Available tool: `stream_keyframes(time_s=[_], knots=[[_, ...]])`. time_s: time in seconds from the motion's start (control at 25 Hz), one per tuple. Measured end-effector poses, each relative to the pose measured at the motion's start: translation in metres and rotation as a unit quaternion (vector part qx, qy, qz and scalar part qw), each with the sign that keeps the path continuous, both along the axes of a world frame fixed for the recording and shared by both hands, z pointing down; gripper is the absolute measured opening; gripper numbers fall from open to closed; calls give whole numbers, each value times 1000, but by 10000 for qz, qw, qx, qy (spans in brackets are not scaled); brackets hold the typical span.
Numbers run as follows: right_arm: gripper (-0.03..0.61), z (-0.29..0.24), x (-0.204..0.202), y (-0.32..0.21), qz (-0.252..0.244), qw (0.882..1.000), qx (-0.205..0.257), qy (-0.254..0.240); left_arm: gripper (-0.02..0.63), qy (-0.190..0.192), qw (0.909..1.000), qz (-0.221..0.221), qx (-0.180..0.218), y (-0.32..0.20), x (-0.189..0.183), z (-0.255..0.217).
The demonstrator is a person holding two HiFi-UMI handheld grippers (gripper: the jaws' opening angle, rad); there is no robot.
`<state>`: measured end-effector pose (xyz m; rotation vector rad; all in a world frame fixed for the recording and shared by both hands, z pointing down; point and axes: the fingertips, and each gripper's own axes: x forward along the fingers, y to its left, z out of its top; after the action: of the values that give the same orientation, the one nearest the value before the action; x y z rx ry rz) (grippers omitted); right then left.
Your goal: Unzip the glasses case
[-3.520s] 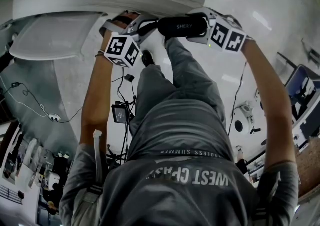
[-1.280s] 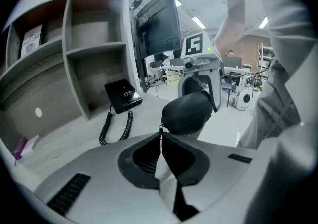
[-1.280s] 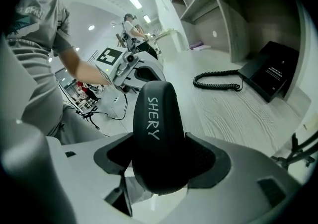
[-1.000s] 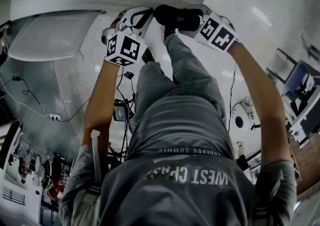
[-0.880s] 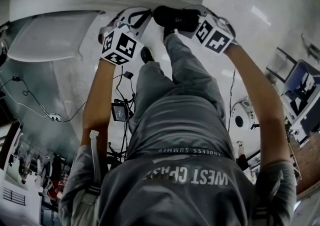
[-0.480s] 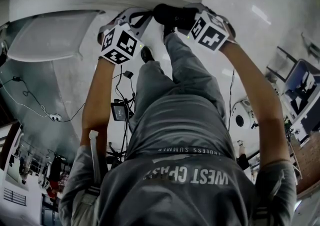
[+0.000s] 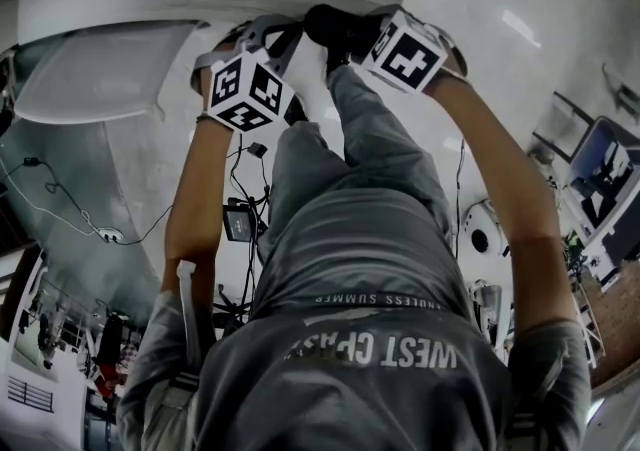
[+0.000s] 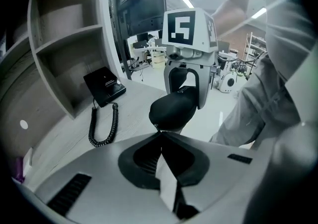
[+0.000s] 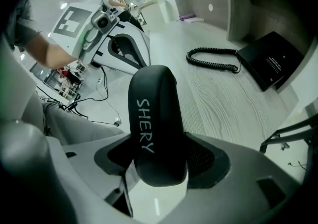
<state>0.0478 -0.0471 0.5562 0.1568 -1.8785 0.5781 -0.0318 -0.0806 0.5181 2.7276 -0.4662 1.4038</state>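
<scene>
**Up in mid-air, one side anchors and the other is set to pull**

Across the jaws of the right hand-held gripper (image 9: 159, 166) sits the black, oval, hard-shell glasses case (image 9: 154, 113), held in the air off the edge of the pale wood-grain worktop (image 9: 223, 104). The jaws stand wide and clamp its flanks, and its far end juts out ahead of them. The left hand-held gripper (image 8: 160, 132) is closed, its tips pinched together right against the case's other end. Whether they have the zip pull I cannot tell; anything there is too small to make out.

To my eye the step in hand is the pull itself. Doing it well means the right side holds firm as an anchor while the left draws along the seam. It should follow the curve of the shell rather than tug straight out, which could twist the case out of the clamp or slip off the tab.

The case looks smooth and matte, likely fabric or leatherette over a stiff shell, with white lettering down its top. Its rounded sides give the pads little flat surface to bite on. Beyond the right jaws, on the worktop, lies a black slab-like desk telephone (image 9: 271, 61) with a glossy coiled cord (image 9: 213, 59), well apart from the case.
</scene>
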Motion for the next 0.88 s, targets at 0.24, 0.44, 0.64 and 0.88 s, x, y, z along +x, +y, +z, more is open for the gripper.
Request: stream_keyframes(time_s=[0.24, 0.44, 0.64, 0.88], knots=[[310, 1, 0, -1, 181, 9996, -191, 143, -2, -104, 9998, -176, 57, -2, 0, -3], [302, -6, 0, -40, 1178, 9927, -186, -188, -6, 157, 9979, 539, -309, 44, 42, -3], [308, -17, -6, -41, 574, 9978, -139, -312, -3, 719, 9947, -716, -178, 43, 42, -11], [313, -11, -4, -11, -173, 9986, -389, -323, 59, 159, 9938, -1051, 314, -31, -23, -8]])
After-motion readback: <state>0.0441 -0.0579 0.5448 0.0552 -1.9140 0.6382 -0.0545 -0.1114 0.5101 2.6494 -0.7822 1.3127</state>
